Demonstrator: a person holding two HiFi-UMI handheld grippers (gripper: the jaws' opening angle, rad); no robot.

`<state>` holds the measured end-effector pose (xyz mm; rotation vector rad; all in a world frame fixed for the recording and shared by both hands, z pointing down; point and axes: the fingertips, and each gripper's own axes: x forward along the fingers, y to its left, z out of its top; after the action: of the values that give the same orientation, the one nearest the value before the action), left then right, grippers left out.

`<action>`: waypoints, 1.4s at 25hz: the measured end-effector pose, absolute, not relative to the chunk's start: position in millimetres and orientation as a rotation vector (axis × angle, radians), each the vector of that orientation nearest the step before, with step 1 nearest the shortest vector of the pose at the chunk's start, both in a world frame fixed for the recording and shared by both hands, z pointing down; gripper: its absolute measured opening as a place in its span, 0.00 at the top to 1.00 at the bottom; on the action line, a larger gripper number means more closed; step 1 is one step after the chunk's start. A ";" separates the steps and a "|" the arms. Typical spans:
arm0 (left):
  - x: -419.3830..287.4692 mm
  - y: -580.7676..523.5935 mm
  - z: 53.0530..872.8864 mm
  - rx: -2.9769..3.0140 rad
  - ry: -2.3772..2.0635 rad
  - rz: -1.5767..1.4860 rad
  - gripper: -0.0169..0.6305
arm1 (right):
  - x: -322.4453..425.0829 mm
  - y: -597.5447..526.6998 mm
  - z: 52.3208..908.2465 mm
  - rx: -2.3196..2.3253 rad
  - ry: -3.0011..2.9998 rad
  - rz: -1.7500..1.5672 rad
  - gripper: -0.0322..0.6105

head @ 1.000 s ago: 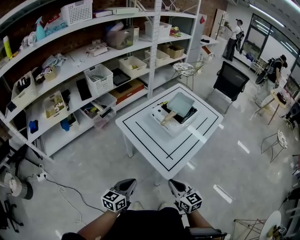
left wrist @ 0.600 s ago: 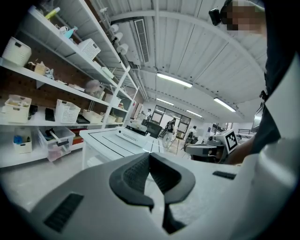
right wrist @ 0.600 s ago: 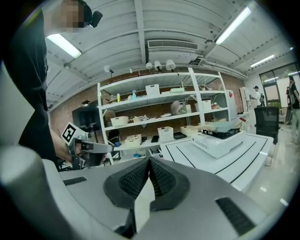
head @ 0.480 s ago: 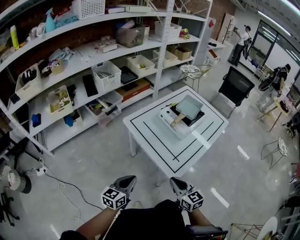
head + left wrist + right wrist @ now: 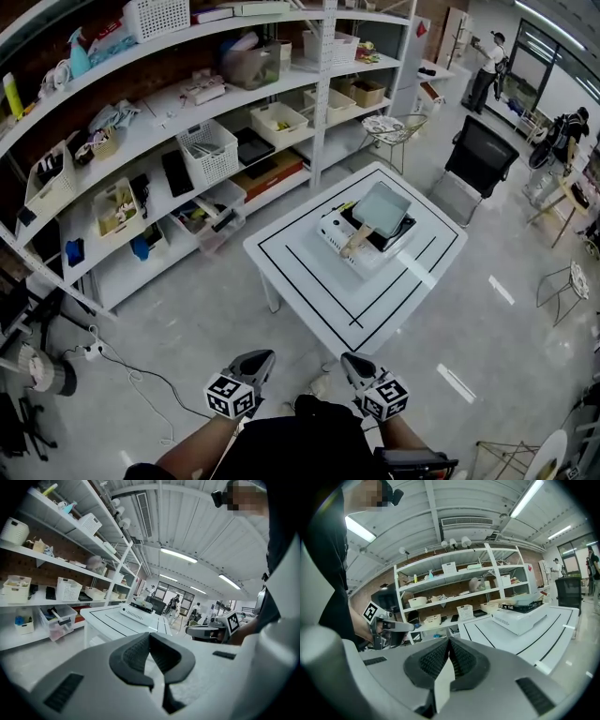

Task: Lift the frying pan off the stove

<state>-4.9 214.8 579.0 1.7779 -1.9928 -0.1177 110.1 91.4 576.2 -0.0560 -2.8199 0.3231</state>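
The table (image 5: pixel 309 281) is white, ruled with nested black rectangles, and the stove (image 5: pixel 330 232) is white with a black top. The frying pan (image 5: pixel 382 208) is pale grey-green with a light wood-coloured handle. The left claw (image 5: pixel 260 357) and right claw (image 5: pixel 348 360) are grey with black ribbed pads and black-and-white square markers.

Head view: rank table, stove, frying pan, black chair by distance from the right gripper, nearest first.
1. Table, ahead of the right gripper.
2. Stove, on the table's far half.
3. Frying pan, on the stove.
4. Black chair, beyond the table.
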 end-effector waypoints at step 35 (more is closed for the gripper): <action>-105.1 -21.0 547.3 1.886 -1.932 0.149 0.96 | 88.6 -109.0 572.9 0.273 -2.928 0.386 0.91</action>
<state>-105.1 -21.0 547.3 1.8857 -1.9320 0.1490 88.6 -109.0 572.9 0.2731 -2.9278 0.3856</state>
